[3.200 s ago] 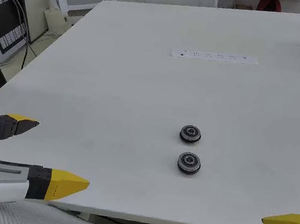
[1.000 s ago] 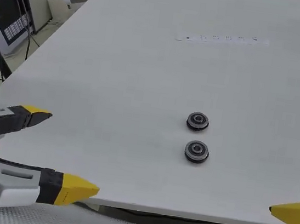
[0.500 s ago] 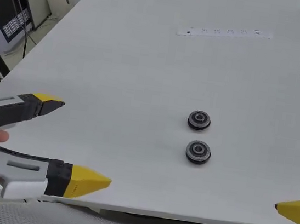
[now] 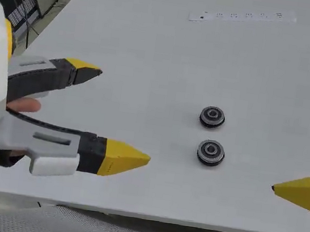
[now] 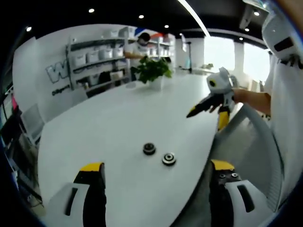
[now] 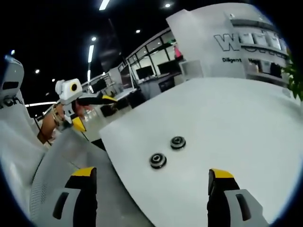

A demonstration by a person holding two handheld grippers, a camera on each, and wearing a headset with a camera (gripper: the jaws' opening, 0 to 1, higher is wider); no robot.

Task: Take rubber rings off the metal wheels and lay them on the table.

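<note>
A wide white table (image 4: 153,41) with a matte, bare top fills most of the head view. Two small metal wheels lie flat near its front edge, close together but not touching: the nearer wheel (image 4: 211,152) and, just behind it, the farther wheel (image 4: 212,117). Each shows a pale metal hub inside a dark outer band, which appears to be its rubber ring, on the wheel. Far across the table lies a white power strip (image 4: 242,16).

The left gripper (image 4: 124,116) hangs above the table's front left part, well apart from the wheels. Its yellow-tipped jaws are spread wide with nothing between them. The right gripper (image 4: 298,160) enters at the right edge, also apart from the wheels, jaws parted and empty.

In the left gripper view the table curves away toward a potted plant (image 5: 152,71) at its far end. Behind the plant a person (image 5: 142,43) stands by white shelves (image 5: 94,61) on a wall with large grey lettering. Small round ceiling lights (image 5: 91,10) dot the dark ceiling, and bright windows (image 5: 222,52) glow at the right.

In the right gripper view a lettered white wall (image 6: 227,42) stands past the table. Desks with dark monitors (image 6: 144,73) sit at the back under long ceiling strip lights (image 6: 90,53).
</note>
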